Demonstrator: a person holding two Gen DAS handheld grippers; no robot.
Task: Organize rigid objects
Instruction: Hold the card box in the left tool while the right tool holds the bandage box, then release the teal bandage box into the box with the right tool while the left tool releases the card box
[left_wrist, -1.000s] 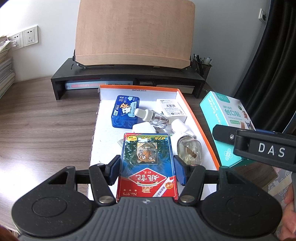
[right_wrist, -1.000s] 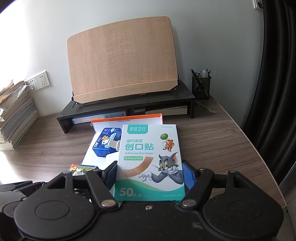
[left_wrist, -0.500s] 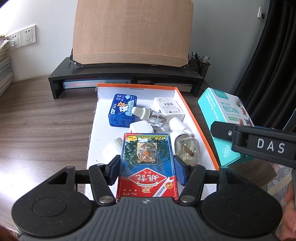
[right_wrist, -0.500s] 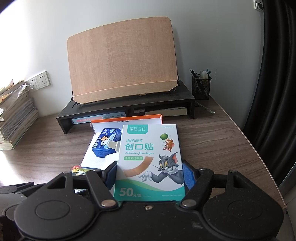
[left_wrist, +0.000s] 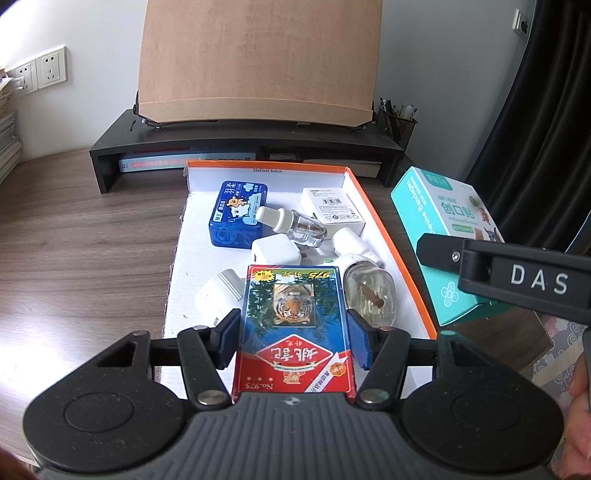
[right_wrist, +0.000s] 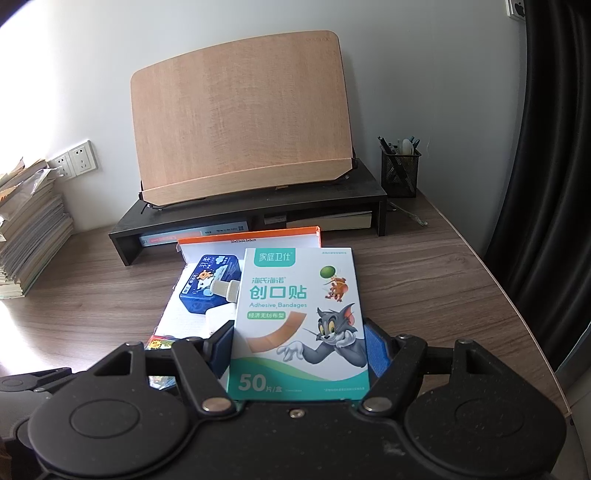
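Gripping a red and blue card pack (left_wrist: 293, 325) with my left gripper (left_wrist: 293, 336), I see both blue pads (left_wrist: 227, 338) pressed against its long sides, so the fingers are clamped on it. The pack hangs over the near end of an open white box with an orange rim (left_wrist: 391, 236). Ahead of the fingertips, inside that box, lie a blue tin (left_wrist: 236, 214), a clear bottle with a white cap (left_wrist: 295, 225), a white carton with a label (left_wrist: 332, 208), a white charger block (left_wrist: 275, 253) and, just right of the right fingertip, a clear refill bottle with amber liquid (left_wrist: 369, 295). A white plug-in piece (left_wrist: 218, 291) sits just beyond the left fingertip.

My right gripper (right_wrist: 299, 352) is closed on a bandage box (right_wrist: 299, 321), white and teal with a cartoon cat and mouse on its face; its pads (right_wrist: 376, 350) bear on the box's two sides. From the left camera the same box shows to the right of the orange rim, outside it and raised above the wooden desk (left_wrist: 74, 240). Past the right fingers the box hides most of the white box; only the blue tin and the far orange wall show to its left. Farther ahead stand a black riser (right_wrist: 251, 210) with a wooden board (right_wrist: 243, 129) leaning on it, and a mesh pen cup (right_wrist: 400, 171) to the right.
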